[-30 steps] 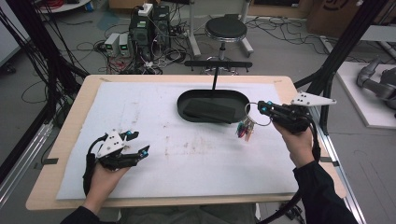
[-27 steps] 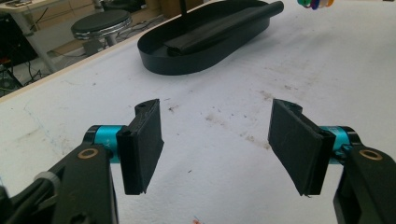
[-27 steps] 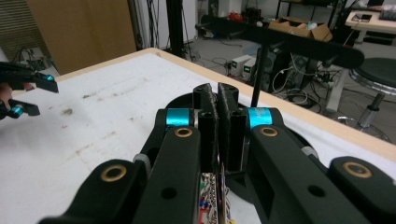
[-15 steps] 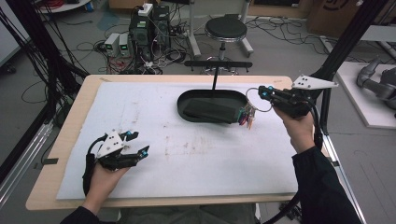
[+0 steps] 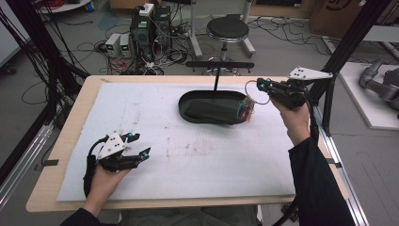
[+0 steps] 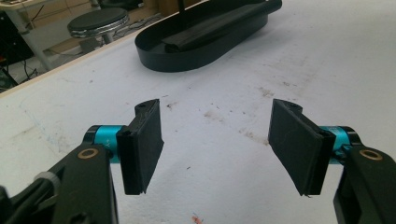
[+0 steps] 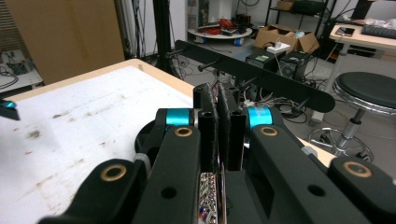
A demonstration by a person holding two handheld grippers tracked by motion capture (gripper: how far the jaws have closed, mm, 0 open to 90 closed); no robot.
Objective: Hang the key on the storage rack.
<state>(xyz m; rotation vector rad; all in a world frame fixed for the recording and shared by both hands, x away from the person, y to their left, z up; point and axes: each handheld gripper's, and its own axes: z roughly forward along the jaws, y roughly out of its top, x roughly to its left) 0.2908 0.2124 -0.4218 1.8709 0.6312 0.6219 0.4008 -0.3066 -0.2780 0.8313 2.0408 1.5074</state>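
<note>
- While the left gripper (image 5: 139, 145) just sits on the white mat (image 5: 188, 160) at the near-left, well away from the black tray (image 5: 214, 107), its jaws are spread wide with nothing between them. The left gripper view shows only bare, stained mat in the gap.
- The tray is further out, an oval black dish with a dark flat thing lying inside. I can't tell what that is.
- The right gripper (image 5: 261, 85) is lifted above the tray's right end, and its jaws are pinched tight. In the right gripper view the pads are basically pressed together on a thin wire.
- That wire is a key ring (image 5: 255, 94), and a bunch of colourful bits hangs from it, just at the tray's right rim.
- Behind the tray stands a black bar on a post (image 5: 219, 66), then the stool (image 5: 227, 29) on the floor past the table edge.
</note>
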